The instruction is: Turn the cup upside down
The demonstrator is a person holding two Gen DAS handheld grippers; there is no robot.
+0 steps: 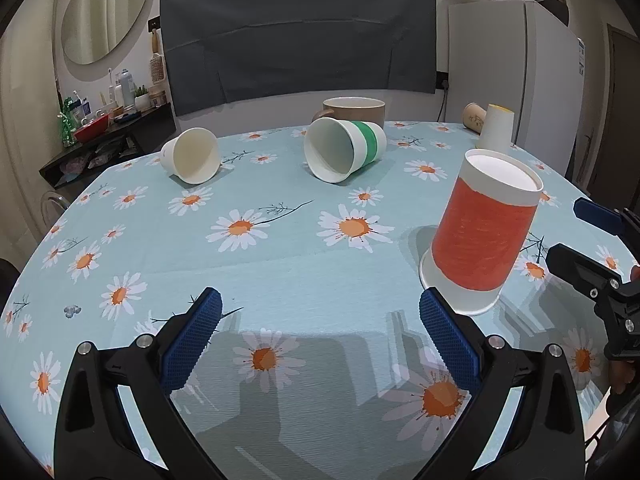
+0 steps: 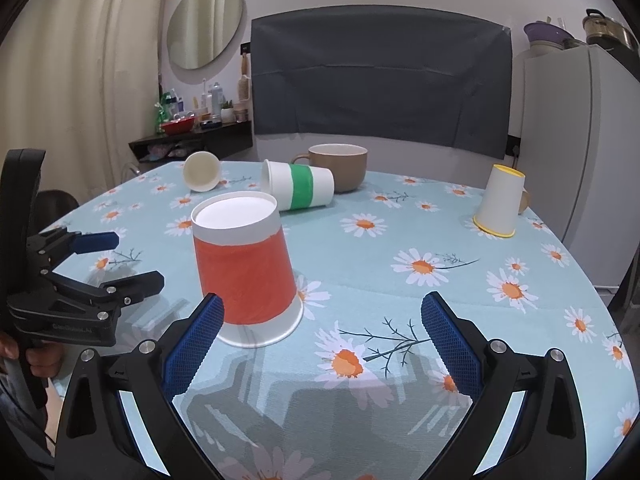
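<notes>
An orange-banded paper cup (image 1: pixel 482 236) stands upside down on the daisy tablecloth (image 1: pixel 280 264), mouth on the cloth; it also shows in the right wrist view (image 2: pixel 248 268). My left gripper (image 1: pixel 320 340) is open and empty, its right pad just in front of the cup's rim. My right gripper (image 2: pixel 322 344) is open and empty, the cup just beyond its left pad. Each gripper shows in the other's view, the right one (image 1: pixel 580 240) and the left one (image 2: pixel 120 260), both open beside the cup.
A green-banded cup (image 1: pixel 344 148) and a plain white cup (image 1: pixel 192 160) lie on their sides farther back. A brown mug (image 1: pixel 356 110) stands behind them. A yellow-rimmed cup (image 2: pixel 498 206) stands upside down at the far right. A fridge (image 2: pixel 580 140) stands past the table.
</notes>
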